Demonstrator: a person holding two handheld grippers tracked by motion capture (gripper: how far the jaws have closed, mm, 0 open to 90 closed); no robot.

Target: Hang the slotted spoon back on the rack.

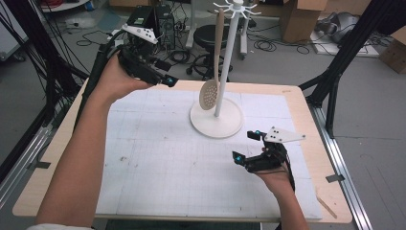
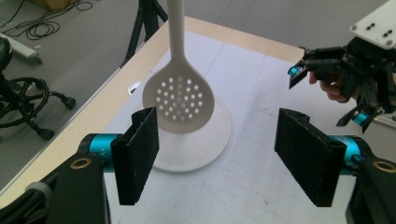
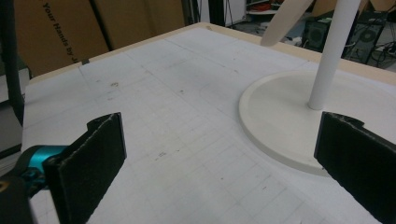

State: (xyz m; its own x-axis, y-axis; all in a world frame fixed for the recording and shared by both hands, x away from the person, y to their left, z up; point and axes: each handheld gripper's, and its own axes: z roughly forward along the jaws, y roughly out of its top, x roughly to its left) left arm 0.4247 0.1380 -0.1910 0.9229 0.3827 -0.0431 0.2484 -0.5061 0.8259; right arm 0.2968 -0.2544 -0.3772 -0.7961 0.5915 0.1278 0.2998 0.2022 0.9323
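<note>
Two tongs stand spread and empty over the tabletop (image 1: 158, 158). Left tongs (image 1: 168, 81) are raised beside a perforated spoon (image 1: 209, 94), which hangs from a white rack (image 1: 216, 117). Right tongs (image 1: 245, 146) sit near the rack's base.

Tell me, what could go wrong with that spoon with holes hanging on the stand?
The slotted spoon hangs freely from a hook on the stand, so a bump from the open left gripper nearby could set it swinging or knock it off. A hard push might also tip the tall stand.
</note>
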